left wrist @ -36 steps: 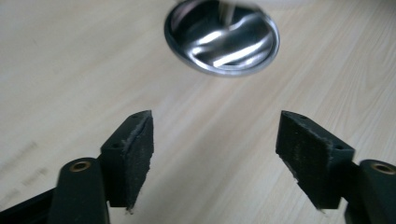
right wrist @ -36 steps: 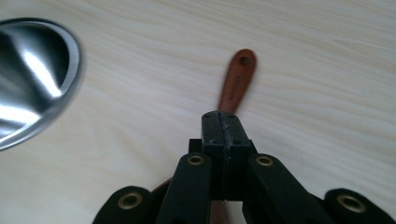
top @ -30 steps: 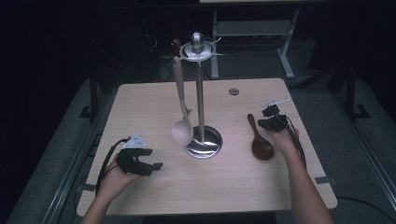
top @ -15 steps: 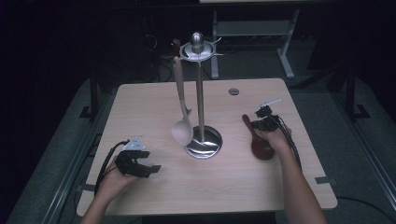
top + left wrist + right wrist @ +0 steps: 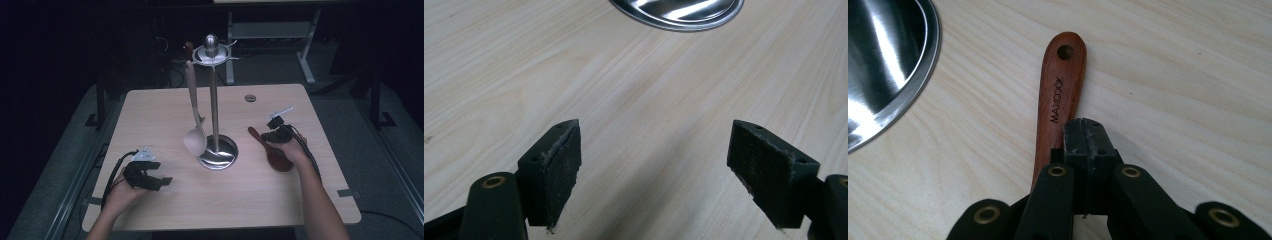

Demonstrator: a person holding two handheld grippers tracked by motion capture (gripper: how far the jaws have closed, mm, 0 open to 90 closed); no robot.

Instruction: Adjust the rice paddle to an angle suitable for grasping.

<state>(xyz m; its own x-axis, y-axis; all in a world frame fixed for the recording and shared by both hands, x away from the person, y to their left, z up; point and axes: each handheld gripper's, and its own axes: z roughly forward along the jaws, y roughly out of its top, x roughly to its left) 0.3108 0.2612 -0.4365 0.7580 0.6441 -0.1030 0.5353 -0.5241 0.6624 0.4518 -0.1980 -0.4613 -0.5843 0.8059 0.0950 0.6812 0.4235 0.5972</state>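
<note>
Wooden spoon [image 5: 1060, 95] lying flat nr table's [image 5: 310, 200] right edge, handle pointing away beneath right gripper [image 5: 1088, 131], jaws pressed together, empty; left gripper [image 5: 654, 165] gaping, farther off.

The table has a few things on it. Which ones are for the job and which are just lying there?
For the job:
- brown wooden spoon, under the shut right gripper
- metal stand with hooks
- pale spoon hanging on the stand

Just there:
- round cap in the table
- open left gripper, nothing between its jaws

Dark reddish wooden spoon [image 5: 1058, 95] lies seemingly flat on the table.
</note>
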